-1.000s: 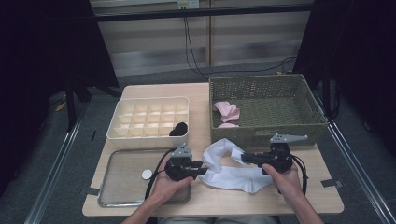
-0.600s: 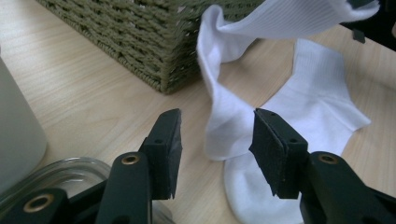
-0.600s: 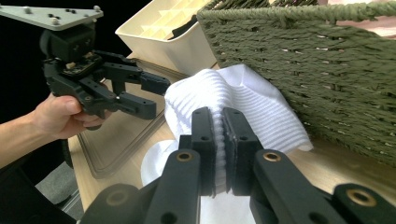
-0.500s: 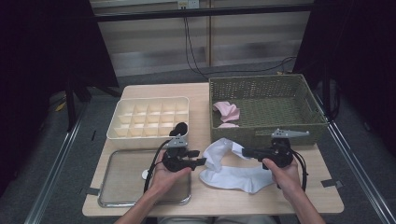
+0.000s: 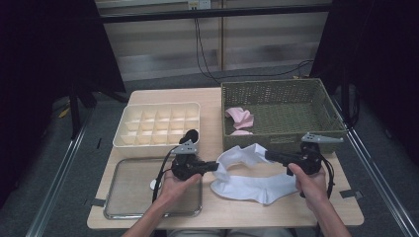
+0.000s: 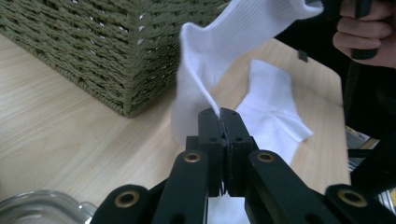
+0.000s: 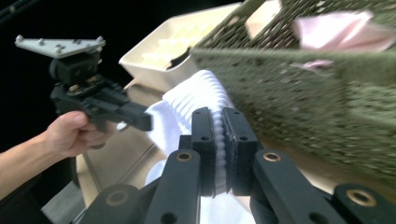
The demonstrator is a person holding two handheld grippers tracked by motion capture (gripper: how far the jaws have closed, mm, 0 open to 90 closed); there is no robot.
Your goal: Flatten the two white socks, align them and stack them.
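From the high view, the white sock [image 5: 249, 173] lies on the wooden counter [image 5: 276, 212] just in front of the green woven basket [image 5: 281, 101], its cuff end lifted into an arch between the two tools. The left hand-held gripper [image 5: 213, 166] reaches in from the left and has just been closing; its jaws now meet on the sock's left edge. The right hand-held gripper [image 5: 269, 155] pinches the raised cuff from the right, close to the basket's front wall. Pink cloths [image 5: 239, 117] sit inside the basket. A cream divided tray [image 5: 158, 123] stands to the left of it, and a metal tray [image 5: 133, 190] lies near the front left of the counter, under the left forearm.

Over to the left gripper view: the left hand-held gripper [image 6: 219, 114] has its black jaws pressed together, with a thin fold of the white sock [image 6: 224, 51] caught at the tips. The cloth rises up and away toward the right hand [image 6: 366, 32], and the rest lies flat on the counter [image 6: 56, 135] beside the basket [image 6: 93, 42].

In the right gripper view, the right hand-held gripper [image 7: 219, 116] is clamped on the ribbed cuff of the sock [image 7: 198, 95], cloth bunched between the jaws. Beyond it, the left hand-held gripper [image 7: 147, 122] touches the sock's far edge, and the basket [image 7: 317, 88] runs blurred along the right.
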